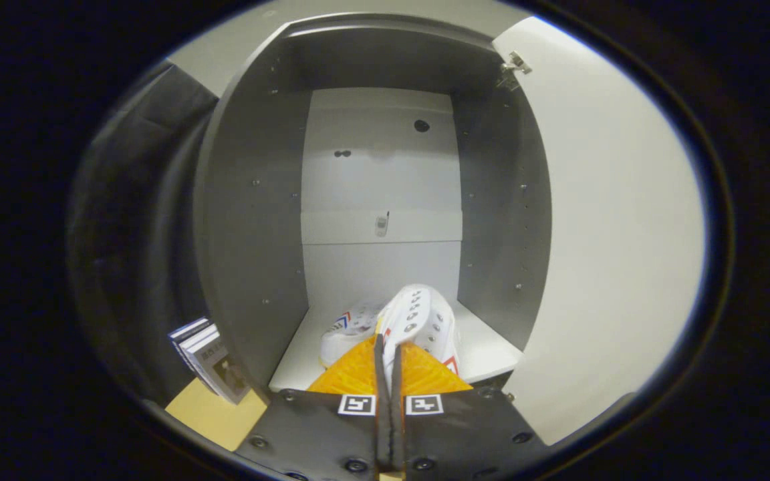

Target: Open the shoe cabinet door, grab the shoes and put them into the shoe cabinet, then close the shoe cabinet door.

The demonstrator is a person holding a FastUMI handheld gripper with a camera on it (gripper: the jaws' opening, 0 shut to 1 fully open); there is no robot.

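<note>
claw (388, 347) at bottom centre of frame, fingers nearly together, narrow slit between them. looks like they're pinching the edge of the near shoe (418, 321), prob its collar or heel rim, but the fingertips cover the contact so can't confirm both sides press

near shoe: white canvas-type sneaker with eyelets, sits just ahead of the fingertips and slightly right of them, toe pointing into the cabinet, resting on the bottom shelf (485, 347). second shoe (348, 327) lies just left of it, touching or nearly so, also on that shelf

handling guess: light, soft upper that will fold under a pinch, sole stiffer. best hold is the collar/heel rim or tongue, thin enough for these fingers; not slippery, not fragile, but it'll dangle and swing from a one-edge hold

shoe cabinet (251, 220) fills centre frame, grey side walls, pale back panel. door (612, 234) swung open at right, hinge (513, 67) upper right

books (208, 357) lower left outside the cabinet, standing on a tan table (211, 414)

both shoes look inside; door close still to do
</note>
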